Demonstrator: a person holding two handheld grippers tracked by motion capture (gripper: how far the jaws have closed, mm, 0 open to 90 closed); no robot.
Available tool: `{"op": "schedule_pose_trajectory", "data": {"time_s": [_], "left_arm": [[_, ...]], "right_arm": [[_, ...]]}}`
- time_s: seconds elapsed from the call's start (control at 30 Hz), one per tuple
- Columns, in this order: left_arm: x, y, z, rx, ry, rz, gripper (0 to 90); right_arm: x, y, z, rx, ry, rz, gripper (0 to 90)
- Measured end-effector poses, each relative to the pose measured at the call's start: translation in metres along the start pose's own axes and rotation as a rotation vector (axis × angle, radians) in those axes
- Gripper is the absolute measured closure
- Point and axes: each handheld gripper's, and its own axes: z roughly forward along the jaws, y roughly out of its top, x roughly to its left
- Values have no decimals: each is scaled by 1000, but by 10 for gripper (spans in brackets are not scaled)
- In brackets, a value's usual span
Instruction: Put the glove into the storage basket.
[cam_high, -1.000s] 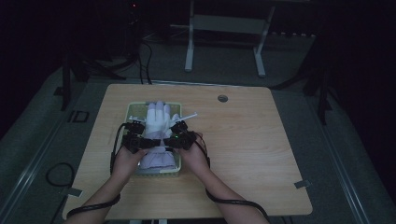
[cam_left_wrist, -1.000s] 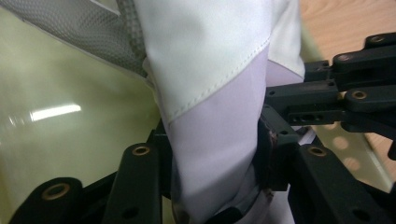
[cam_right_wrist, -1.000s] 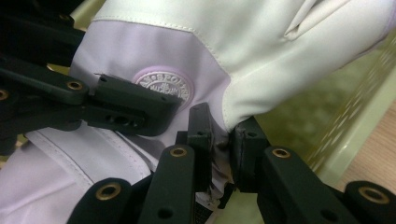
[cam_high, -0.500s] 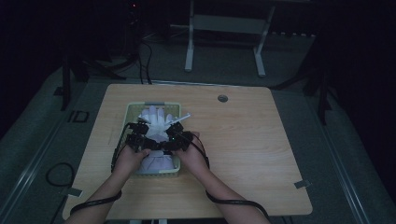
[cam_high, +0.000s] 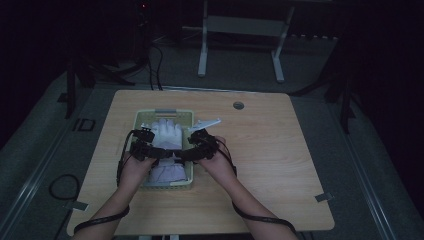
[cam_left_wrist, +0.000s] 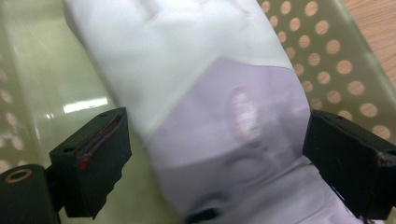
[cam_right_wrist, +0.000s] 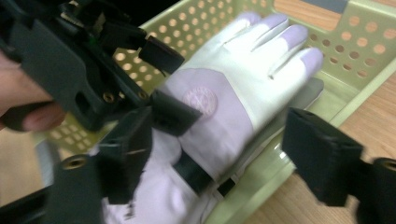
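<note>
Since a second ago you have drawn both grippers toward you; left gripper (cam_left_wrist: 219, 154) and right gripper (cam_right_wrist: 229, 154) now gape, released, astride the glove (cam_right_wrist: 233, 88) in its basket (cam_high: 142, 118) — pickup likely next.

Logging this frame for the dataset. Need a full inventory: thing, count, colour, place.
glove: one, white and lilac, lying in the basket
basket: one, pale green, perforated, left half of the table
table: one, light wood, round grommet near the far edge
frame: one, pale metal legs, on the floor beyond the table
left gripper: black, jaws open either side of the glove
right gripper: black, jaws open over the basket's edge
forearms: two, entering from the bottom
</note>
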Motion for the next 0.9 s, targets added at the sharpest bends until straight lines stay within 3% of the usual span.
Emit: {"op": "schedule_pose_trajectory", "data": {"time_s": [0.03,0.1,0.17,0.3,0.57,0.9], "left_arm": [[-1,-1,-3,-17,8,21,10],[-4,-3,-10,-61,35,50,10],[-8,-5,-17,-89,31,64,10],[-17,-9,-23,-137,-38,82,10],[-43,-13,-19,-131,-121,114,10],[-72,-12,-13,-144,-176,141,11]], "right_arm": [[-2,-1,-3,-13,5,2,201],[-6,-3,-8,-25,4,9,195],[-10,-7,-11,-29,2,4,174],[-18,-15,-18,-37,-12,-3,173],[-33,-29,-30,-34,-33,-3,167],[-49,-45,-44,-13,-47,-8,165]]}}
